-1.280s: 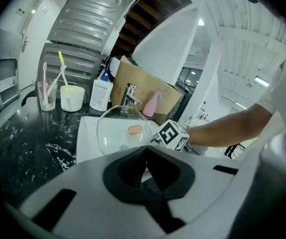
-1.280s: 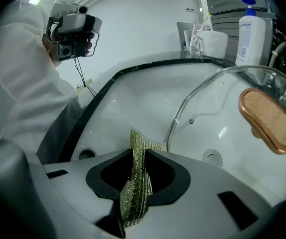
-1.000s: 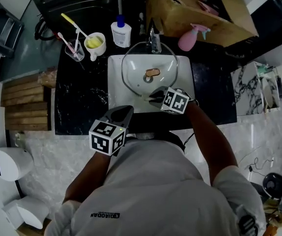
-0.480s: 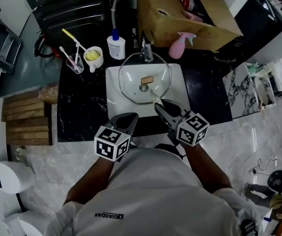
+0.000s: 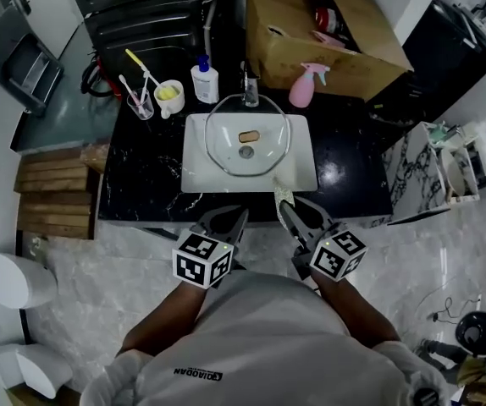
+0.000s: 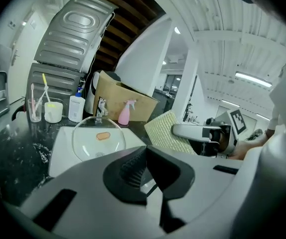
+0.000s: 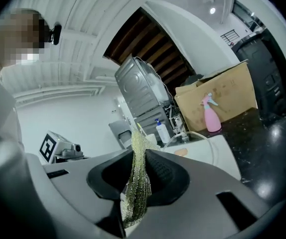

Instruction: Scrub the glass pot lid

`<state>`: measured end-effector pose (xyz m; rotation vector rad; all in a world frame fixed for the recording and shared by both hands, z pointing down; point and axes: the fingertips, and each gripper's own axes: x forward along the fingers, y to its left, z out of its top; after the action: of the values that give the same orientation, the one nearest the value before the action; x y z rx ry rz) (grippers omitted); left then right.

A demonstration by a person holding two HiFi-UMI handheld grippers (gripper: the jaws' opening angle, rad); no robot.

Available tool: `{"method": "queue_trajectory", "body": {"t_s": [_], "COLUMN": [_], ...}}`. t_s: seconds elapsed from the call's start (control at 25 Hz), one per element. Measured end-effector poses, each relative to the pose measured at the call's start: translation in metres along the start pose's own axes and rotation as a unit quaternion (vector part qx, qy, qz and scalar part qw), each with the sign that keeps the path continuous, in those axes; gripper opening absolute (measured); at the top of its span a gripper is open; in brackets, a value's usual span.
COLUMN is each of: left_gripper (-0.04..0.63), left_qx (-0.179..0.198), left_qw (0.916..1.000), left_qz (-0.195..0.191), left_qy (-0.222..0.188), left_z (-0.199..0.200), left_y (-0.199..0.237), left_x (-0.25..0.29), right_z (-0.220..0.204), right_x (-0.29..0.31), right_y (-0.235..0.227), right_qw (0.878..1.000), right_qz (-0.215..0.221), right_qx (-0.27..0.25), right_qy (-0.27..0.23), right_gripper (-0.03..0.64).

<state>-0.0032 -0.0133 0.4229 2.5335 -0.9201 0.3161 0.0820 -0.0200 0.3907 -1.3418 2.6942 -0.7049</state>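
**Both grippers short of the basin.** The glass pot lid [image 5: 226,146] rests in the white sink [image 5: 196,176] with its far rim raised against the tap [image 5: 250,91]. This tilt probably turns its face toward the person and braces it for scrubbing. The right gripper [image 5: 294,211] is clamped on a yellow-green scrub pad [image 7: 137,183], held edgewise so a free edge projects forward. The left gripper [image 6: 145,153] has its jaws together on nothing. Both forearms sit tucked near the torso — jaws aimed at the sink, well apart from the lid.

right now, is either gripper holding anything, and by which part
The right gripper holds the yellow-green scrub cloth, jaws shut near one edge, the rest sticking out. The left gripper, jaws together, holds nothing.
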Motion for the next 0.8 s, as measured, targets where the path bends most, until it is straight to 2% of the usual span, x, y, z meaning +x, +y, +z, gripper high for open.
{"method": "queue_trajectory", "body": {"t_s": [0.16,0.36,0.64,0.8], "left_gripper": [0.015,0.015,0.015,0.015], "left_qx": [-0.011,-0.008,0.025,0.042], "left_qw": [0.9997,0.9994,0.9992,0.9988], "left_qz": [0.016,0.015,0.020,0.016], "left_qy": [0.014,0.031,0.022,0.019], "left_z": [-0.031,-0.064,-0.072,-0.067], "left_y": [-0.035,-0.090,-0.128,-0.136], "left_x": [-0.002,-0.014,-0.029,-0.028], "right_z": [-0.025,-0.036,-0.043,-0.043], "right_x": [-0.042,-0.093,-0.124,-0.129], "right_y": [0.015,0.025,0.047,0.046], "right_qw": [1.000,0.999,0.997,0.997], "right_qz": [0.008,0.001,0.022,0.019], "right_qx": [-0.012,-0.052,-0.076,-0.070], "right_qy": [0.012,0.002,-0.017,-0.018], "right_gripper": [0.095,0.094,0.094,0.092]}}
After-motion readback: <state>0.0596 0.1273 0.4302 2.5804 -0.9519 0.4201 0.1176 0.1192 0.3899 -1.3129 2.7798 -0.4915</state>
